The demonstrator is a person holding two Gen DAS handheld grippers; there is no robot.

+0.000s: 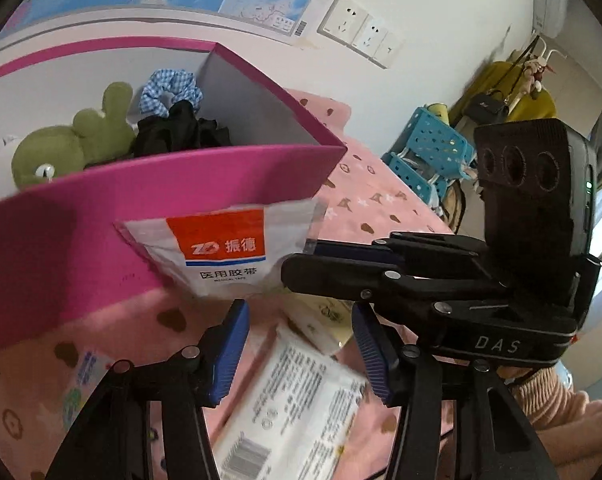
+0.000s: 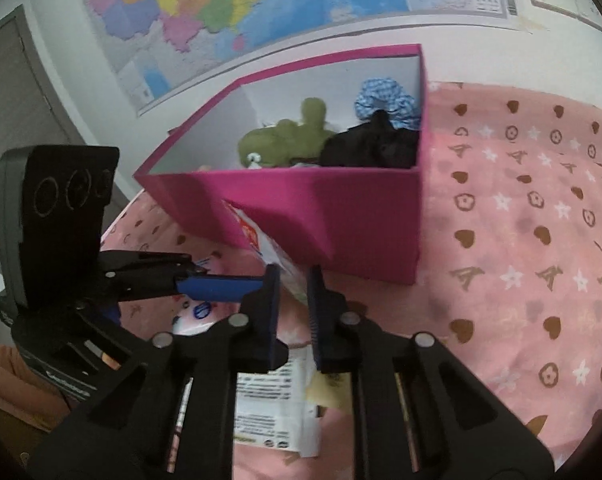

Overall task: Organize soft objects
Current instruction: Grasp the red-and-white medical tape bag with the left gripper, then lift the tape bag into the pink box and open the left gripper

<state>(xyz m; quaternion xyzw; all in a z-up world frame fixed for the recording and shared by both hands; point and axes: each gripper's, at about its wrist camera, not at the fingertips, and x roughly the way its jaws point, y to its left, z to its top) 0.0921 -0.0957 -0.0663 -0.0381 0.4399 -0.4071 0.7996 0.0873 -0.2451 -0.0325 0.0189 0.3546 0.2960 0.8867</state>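
Here the right gripper [image 1: 317, 250] pinches a medical tape packet [image 1: 225, 252] against the pink box [image 1: 101, 240]; left gripper [image 1: 301, 352] spread, empty.

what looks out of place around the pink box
The white medical tape packet hangs in the air against the pink box's outer front wall, pinched at its edge by the right claw, while the green plush and scrunchies lie inside.

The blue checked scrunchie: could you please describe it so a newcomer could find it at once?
Find the pink box on the pink bedspread. In its back corner, the scrunchie sits behind a black cloth, beside a green plush toy. It alone is blue-and-white checked and ring-shaped.
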